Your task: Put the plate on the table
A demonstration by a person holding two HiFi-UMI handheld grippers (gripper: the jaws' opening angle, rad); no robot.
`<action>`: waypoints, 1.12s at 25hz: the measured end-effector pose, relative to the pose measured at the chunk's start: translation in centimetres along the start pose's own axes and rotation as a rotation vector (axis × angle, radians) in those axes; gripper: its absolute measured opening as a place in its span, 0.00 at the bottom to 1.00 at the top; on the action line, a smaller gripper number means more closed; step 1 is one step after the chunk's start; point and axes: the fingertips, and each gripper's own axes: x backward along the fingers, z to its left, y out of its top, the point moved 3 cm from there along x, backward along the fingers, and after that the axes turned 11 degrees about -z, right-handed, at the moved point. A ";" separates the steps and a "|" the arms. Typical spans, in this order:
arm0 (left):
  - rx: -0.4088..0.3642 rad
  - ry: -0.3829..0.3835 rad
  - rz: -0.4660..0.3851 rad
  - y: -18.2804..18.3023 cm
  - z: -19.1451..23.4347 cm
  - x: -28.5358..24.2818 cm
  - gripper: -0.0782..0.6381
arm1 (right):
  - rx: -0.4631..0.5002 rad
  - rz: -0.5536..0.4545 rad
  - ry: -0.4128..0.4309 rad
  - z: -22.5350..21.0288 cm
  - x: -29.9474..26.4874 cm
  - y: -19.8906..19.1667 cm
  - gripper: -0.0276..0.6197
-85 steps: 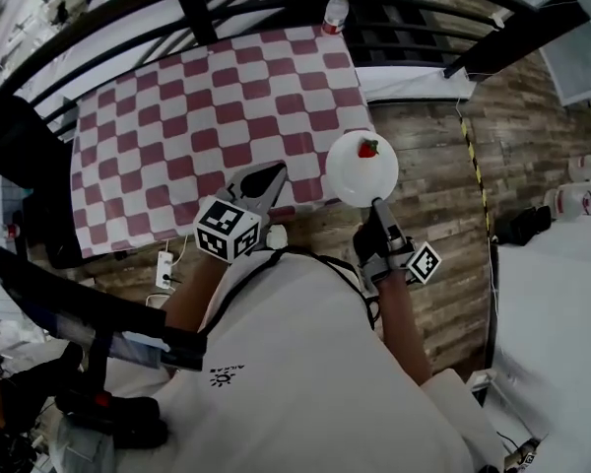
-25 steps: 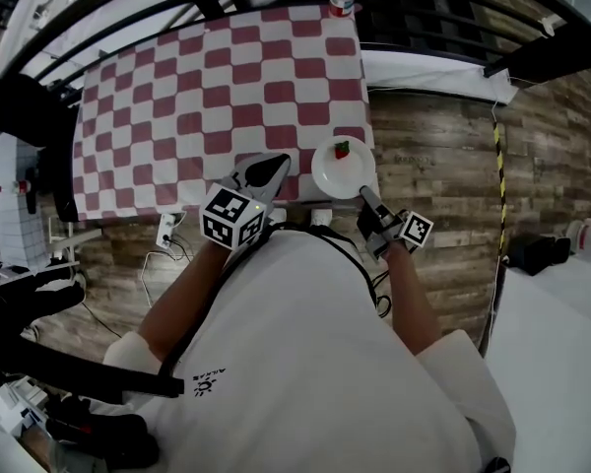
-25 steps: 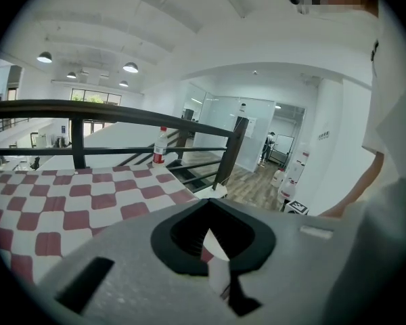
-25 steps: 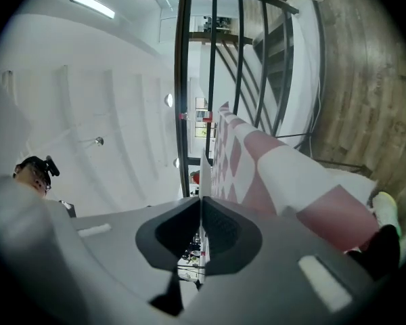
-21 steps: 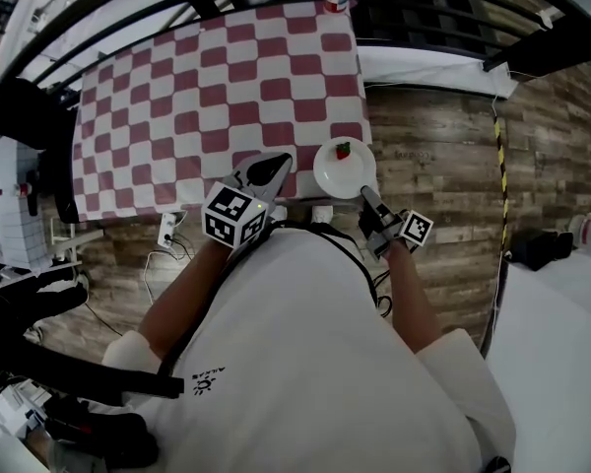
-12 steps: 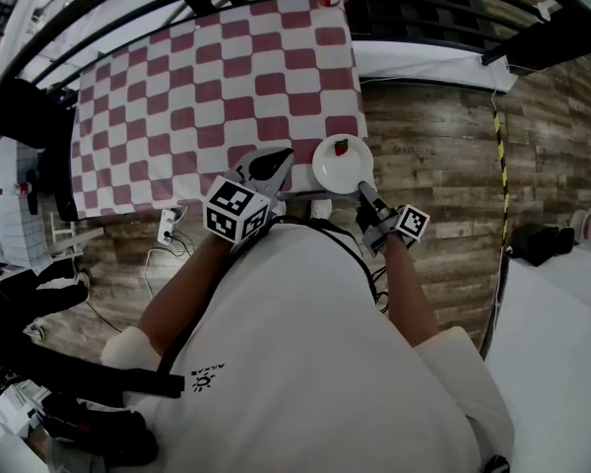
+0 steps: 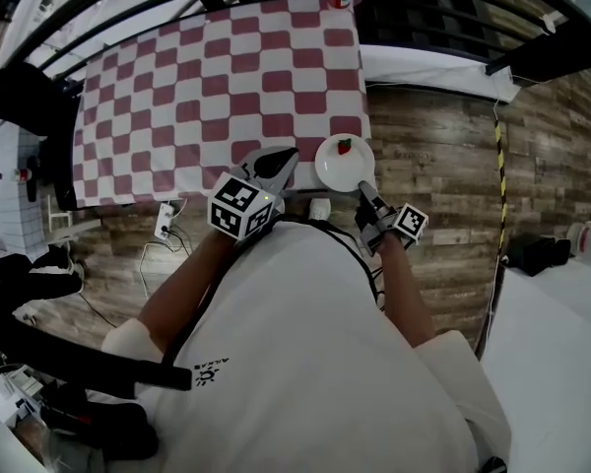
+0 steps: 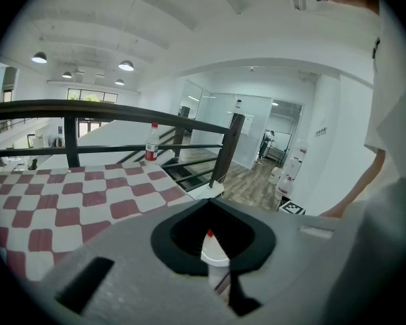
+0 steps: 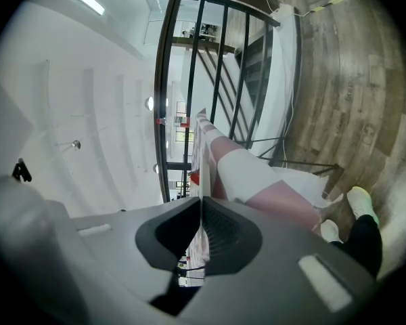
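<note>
The plate, pinched only at its near rim by the clenched right gripper and jutting beyond its fingertips over the near corner of the checkered table, may sag or slip and spill its strawberry, since the left gripper, closed on nothing, lends no support.
</note>
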 end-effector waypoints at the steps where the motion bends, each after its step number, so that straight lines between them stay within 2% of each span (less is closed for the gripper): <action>1: -0.001 -0.001 -0.003 0.0 0.0 0.1 0.11 | -0.002 -0.003 -0.009 -0.1 0.0 -0.1 0.07; 14: -0.011 -0.030 -0.008 0.3 1.0 0.7 0.11 | -0.018 -0.044 -0.134 -1.2 -1.3 -1.0 0.07; 26: -0.014 -0.069 0.002 0.1 1.2 0.9 0.11 | 0.011 -0.098 -0.312 -1.6 -1.4 -1.6 0.08; 28: -0.015 -0.074 0.002 0.1 1.3 1.0 0.11 | 0.018 -0.099 -0.341 -1.5 -1.5 -1.6 0.12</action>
